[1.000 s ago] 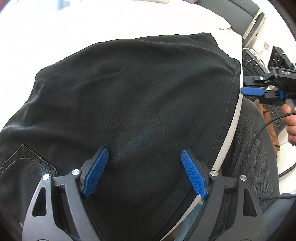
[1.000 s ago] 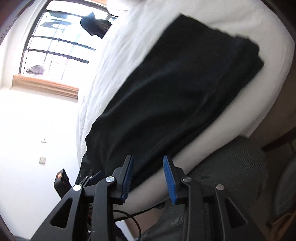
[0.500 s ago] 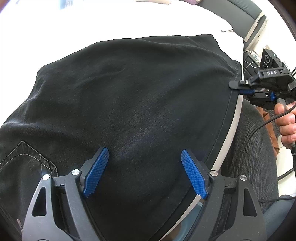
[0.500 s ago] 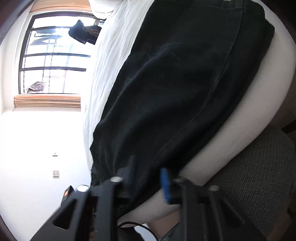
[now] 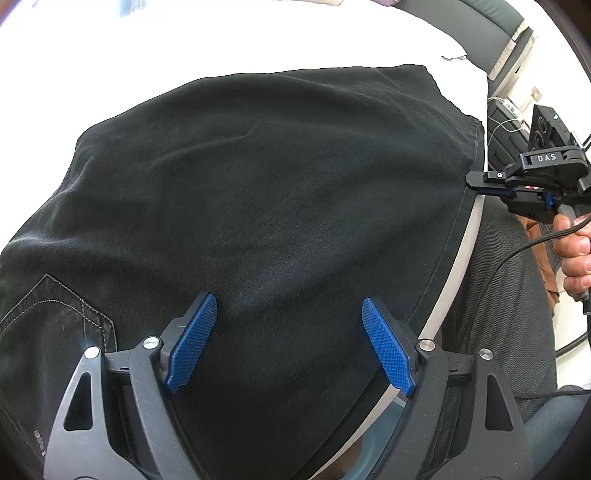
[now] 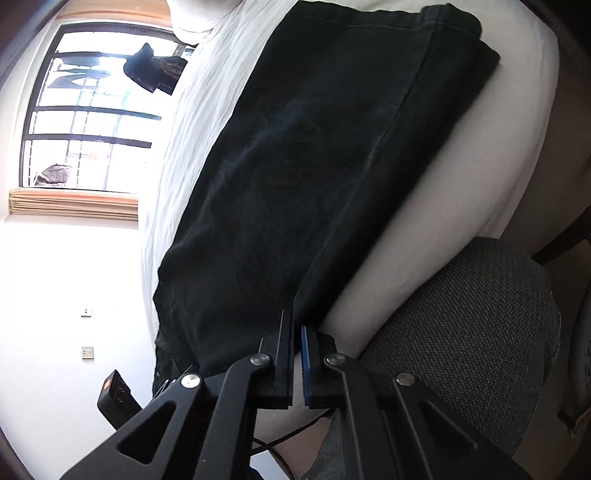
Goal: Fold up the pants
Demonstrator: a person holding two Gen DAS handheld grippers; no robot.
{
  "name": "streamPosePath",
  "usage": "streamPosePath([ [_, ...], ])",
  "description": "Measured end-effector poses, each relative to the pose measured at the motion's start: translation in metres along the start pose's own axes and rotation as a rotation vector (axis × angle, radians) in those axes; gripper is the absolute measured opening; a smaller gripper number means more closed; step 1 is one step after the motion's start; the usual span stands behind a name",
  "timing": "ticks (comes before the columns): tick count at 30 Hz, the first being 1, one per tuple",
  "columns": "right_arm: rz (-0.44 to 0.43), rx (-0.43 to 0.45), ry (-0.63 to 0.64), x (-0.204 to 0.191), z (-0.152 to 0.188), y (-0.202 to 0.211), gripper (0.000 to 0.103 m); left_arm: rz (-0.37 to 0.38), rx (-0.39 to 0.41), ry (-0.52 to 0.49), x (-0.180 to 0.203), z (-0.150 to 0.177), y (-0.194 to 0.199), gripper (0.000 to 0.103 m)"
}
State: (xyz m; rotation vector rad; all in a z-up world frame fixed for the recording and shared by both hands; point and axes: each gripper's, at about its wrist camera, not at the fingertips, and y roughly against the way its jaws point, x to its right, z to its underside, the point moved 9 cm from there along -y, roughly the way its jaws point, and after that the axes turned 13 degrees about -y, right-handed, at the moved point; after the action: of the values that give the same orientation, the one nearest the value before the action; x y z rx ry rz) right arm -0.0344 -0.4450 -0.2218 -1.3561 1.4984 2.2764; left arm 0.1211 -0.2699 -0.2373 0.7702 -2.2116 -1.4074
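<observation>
Black pants (image 5: 266, 192) lie folded flat on a white bed; a back pocket with pale stitching (image 5: 55, 306) shows at the lower left. My left gripper (image 5: 288, 343) is open, its blue pads just above the cloth near the front edge. My right gripper (image 6: 298, 332) is shut on the near edge of the pants (image 6: 314, 166), pinching the hem at the bed's side. It also shows in the left wrist view (image 5: 476, 182), clamped on the pants' right edge.
The white bed (image 6: 424, 229) drops off beside a grey fabric chair seat (image 6: 461, 332). A window (image 6: 85, 110) and white wall stand far left. A grey headboard (image 5: 476, 33) lies at the back, and a cable (image 5: 517, 258) hangs from the right gripper.
My right gripper moved in to the pants' edge and shut on it. My left gripper stayed open over the cloth and barely moved.
</observation>
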Motion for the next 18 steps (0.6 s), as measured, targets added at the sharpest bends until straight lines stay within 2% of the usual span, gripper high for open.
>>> streamPosePath([
  [3,0.031,-0.005,0.038,-0.011,0.002,0.005,0.009,-0.005,-0.001,-0.003,0.0,0.001,-0.001,0.081],
  [5,0.098,-0.005,0.049,-0.013,0.0,0.016,0.014,-0.008,-0.004,-0.005,0.0,0.001,-0.002,0.081],
  [7,0.178,0.044,0.08,-0.016,-0.007,0.033,0.025,-0.007,-0.005,-0.002,0.0,0.001,-0.003,0.081],
  [8,0.194,0.073,0.099,-0.022,-0.013,0.043,0.026,-0.006,-0.004,0.002,0.0,0.001,-0.003,0.081],
  [10,0.112,0.09,0.141,-0.046,-0.017,0.051,0.026,-0.008,-0.001,0.003,0.0,0.0,-0.003,0.081],
  [13,-0.001,0.062,0.219,-0.081,-0.013,0.037,0.027,-0.007,-0.003,0.002,0.0,0.0,-0.004,0.081],
  [14,-0.051,0.043,0.248,-0.09,-0.013,0.024,0.031,-0.008,-0.003,0.002,0.0,0.0,-0.004,0.081],
  [15,-0.072,0.034,0.253,-0.091,-0.014,0.016,0.04,-0.009,-0.002,-0.001,0.0,0.0,-0.004,0.081],
  [16,-0.044,0.035,0.238,-0.082,-0.02,0.005,0.043,-0.01,0.002,-0.004,0.0,0.0,-0.004,0.081],
  [17,0.033,0.046,0.205,-0.063,-0.028,-0.005,0.044,-0.01,0.005,-0.004,0.0,0.0,-0.004,0.081],
  [18,0.081,0.048,0.173,-0.045,-0.035,-0.011,0.035,-0.01,0.009,-0.001,0.0,0.001,-0.003,0.081],
])
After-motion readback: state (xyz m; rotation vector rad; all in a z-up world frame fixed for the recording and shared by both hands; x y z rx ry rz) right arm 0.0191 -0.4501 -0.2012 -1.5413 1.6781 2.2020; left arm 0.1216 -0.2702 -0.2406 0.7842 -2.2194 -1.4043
